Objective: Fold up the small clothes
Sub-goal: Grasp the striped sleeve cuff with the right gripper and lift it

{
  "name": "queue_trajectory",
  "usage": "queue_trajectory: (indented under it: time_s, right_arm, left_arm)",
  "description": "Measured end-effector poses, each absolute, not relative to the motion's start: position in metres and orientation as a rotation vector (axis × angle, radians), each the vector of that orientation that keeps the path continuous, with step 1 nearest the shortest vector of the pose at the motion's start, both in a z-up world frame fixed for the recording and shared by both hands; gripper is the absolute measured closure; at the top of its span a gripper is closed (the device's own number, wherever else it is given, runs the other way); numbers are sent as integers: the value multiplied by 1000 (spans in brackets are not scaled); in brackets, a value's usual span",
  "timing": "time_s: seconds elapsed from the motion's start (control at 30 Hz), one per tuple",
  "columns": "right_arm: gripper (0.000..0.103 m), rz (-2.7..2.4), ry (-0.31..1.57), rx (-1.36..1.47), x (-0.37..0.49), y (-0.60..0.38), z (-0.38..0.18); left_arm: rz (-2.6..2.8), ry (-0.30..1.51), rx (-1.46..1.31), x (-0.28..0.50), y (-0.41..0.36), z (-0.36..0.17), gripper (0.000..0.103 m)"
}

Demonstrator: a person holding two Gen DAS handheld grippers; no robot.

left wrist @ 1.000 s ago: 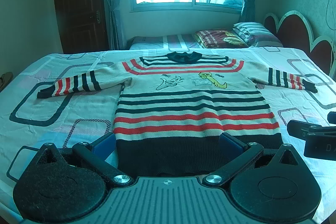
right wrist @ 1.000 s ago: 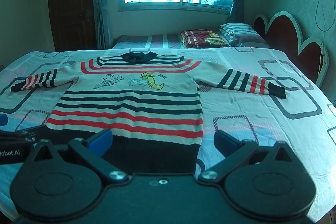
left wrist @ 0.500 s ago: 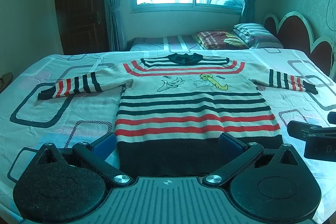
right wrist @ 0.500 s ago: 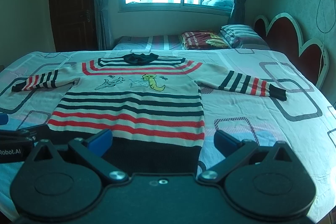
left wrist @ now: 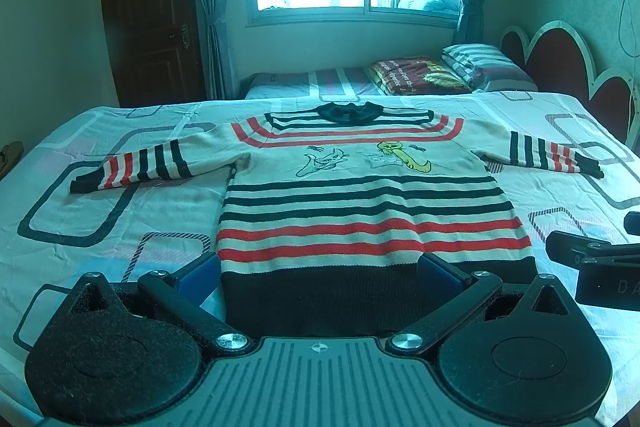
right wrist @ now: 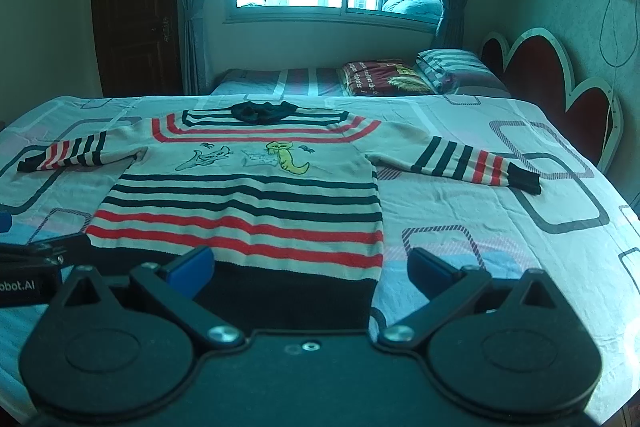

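A small striped sweater (left wrist: 360,195) lies flat, face up, on the bed with both sleeves spread out; it also shows in the right wrist view (right wrist: 248,195). It is cream with red and dark stripes, a dark collar and a dark hem. My left gripper (left wrist: 318,273) is open and empty, just above the left half of the hem. My right gripper (right wrist: 310,267) is open and empty, over the hem's right corner. The right gripper's body (left wrist: 596,267) shows at the right edge of the left wrist view.
The bed sheet (left wrist: 100,211) has a pattern of rounded rectangles. A second bed (left wrist: 320,85) with folded blankets (left wrist: 416,75) and a pillow stands behind. A red headboard (left wrist: 568,75) is at the right, a door (left wrist: 148,19) and a window at the back.
Both grippers have drawn back and risen slightly; the sweater sits a little lower in both views. The jaws stay open and the sweater has not moved.
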State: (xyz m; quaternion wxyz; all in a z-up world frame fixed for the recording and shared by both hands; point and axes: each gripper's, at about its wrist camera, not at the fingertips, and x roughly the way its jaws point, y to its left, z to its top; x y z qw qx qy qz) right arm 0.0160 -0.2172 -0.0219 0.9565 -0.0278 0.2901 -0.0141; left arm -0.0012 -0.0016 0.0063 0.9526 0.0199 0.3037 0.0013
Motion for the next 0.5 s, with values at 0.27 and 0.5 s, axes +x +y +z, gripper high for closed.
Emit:
queue_trajectory:
  time_s: [0.27, 0.5]
  right_arm:
    - [1, -32, 588, -62, 17, -217, -23]
    - [0, -51, 531, -54, 30, -235, -24]
  left_arm:
    - [-1, 617, 43, -1, -1, 5, 0]
    - [18, 556, -69, 20, 25, 16, 0]
